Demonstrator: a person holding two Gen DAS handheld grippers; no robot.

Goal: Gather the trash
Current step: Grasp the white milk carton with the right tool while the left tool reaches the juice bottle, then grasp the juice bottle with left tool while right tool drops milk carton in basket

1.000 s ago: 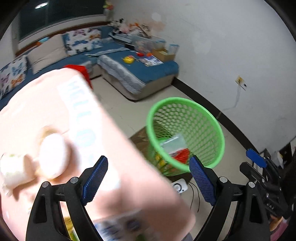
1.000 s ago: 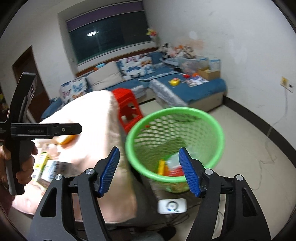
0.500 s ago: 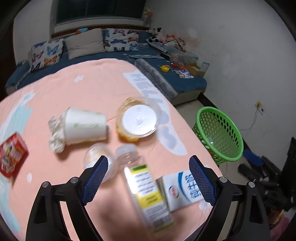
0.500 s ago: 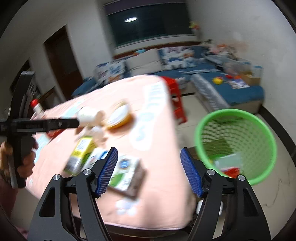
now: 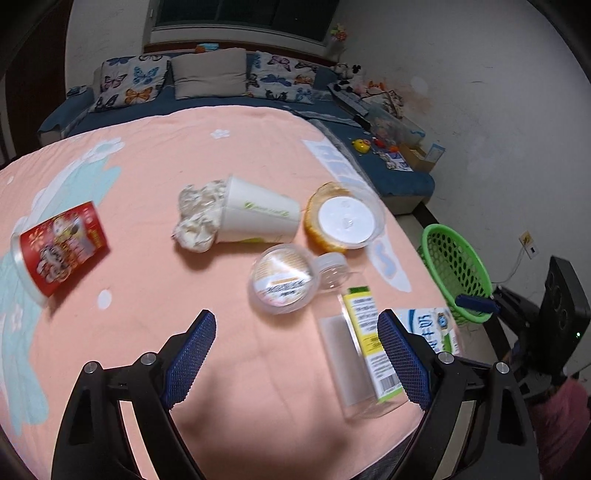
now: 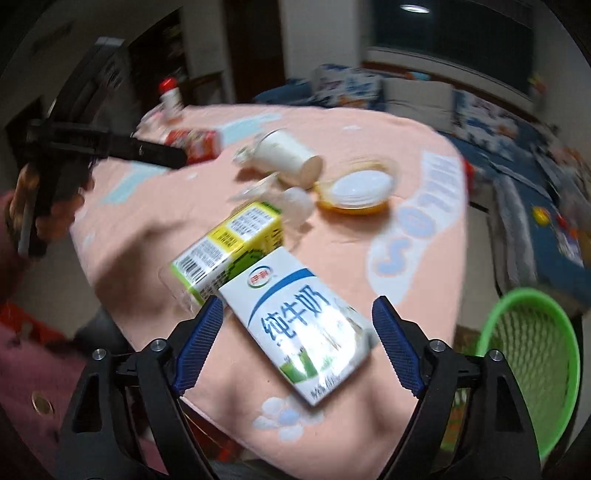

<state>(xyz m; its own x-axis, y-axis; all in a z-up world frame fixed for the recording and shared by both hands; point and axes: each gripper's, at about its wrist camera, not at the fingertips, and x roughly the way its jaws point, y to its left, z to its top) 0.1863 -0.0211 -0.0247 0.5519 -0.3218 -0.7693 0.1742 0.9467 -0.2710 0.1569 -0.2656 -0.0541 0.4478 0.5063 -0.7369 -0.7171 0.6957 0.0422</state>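
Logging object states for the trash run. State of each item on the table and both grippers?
milk carton: lying flat, between right gripper's fingers, not gripped
clear bottle: on its side, capped
paper cup: tipped over, crumpled wrap at mouth
red snack cup: on its side
green basket: beside the table, open top
left gripper: open, empty
right gripper: open

White wall (image 5: 480, 110), blue sofa (image 5: 207, 107), dark window (image 5: 243, 14)

My left hand-held gripper (image 5: 295, 363) and right hand-held gripper (image 6: 297, 345) share black frames, silver screws and blue textured pads (image 5: 190, 356), with my maroon sleeve (image 6: 22, 354) alongside.
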